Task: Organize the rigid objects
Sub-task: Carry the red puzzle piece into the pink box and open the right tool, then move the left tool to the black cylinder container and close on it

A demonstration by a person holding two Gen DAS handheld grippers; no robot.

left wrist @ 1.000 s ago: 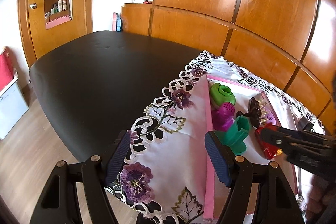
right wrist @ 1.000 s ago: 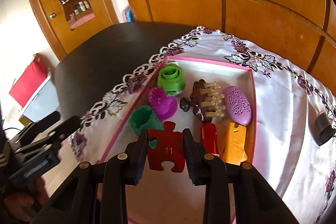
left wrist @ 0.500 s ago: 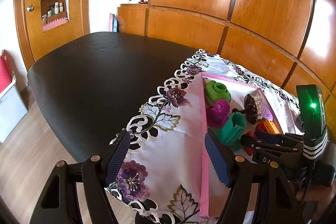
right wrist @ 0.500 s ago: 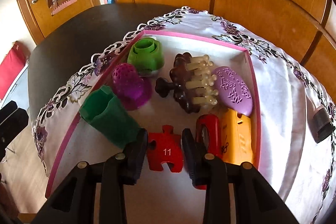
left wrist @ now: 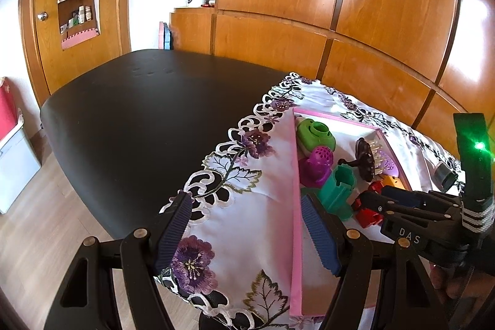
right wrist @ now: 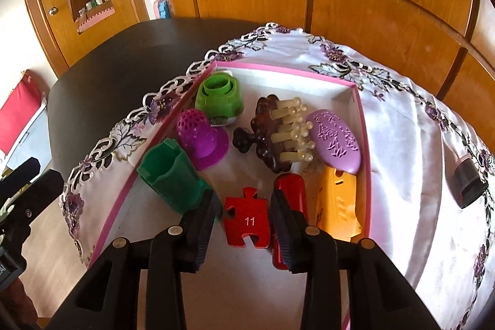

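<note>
We see a shallow pink-rimmed white cardboard tray [right wrist: 360, 113] lying on a white satin cloth embroidered with purple flowers [right wrist: 411, 144], which covers one end of a black table [left wrist: 139, 119]. The tray holds eight things, one of each. Along its left wall, from the far corner toward us, stand a light green round plastic gadget [right wrist: 219, 98], a purple perforated plastic dome with a flared base [right wrist: 201, 138] and a dark green plastic cup with a notched rim [right wrist: 168, 175]. In the middle lies a dark brown scalp brush with cream pegs [right wrist: 278, 135]; against the right wall, a lilac oval plastic piece with a raised pattern [right wrist: 335, 136] partly overlaps a yellow-orange plastic case [right wrist: 338, 206]. A red cylindrical plastic piece [right wrist: 292, 187] lies beside that case.

The red puzzle piece numbered 11 [right wrist: 247, 220] lies flat on the tray floor near the tray's near edge, between the fingers of our right gripper [right wrist: 246, 212]. The jaws stand apart, with a gap on each side of the piece, so the grip is released.

Our left gripper [left wrist: 244, 231] is spread wide and holds nothing, above the cloth beside the tray's left wall.

Outside the tray, a small black cylinder [right wrist: 467, 178] lies on the cloth toward its right edge.
</note>
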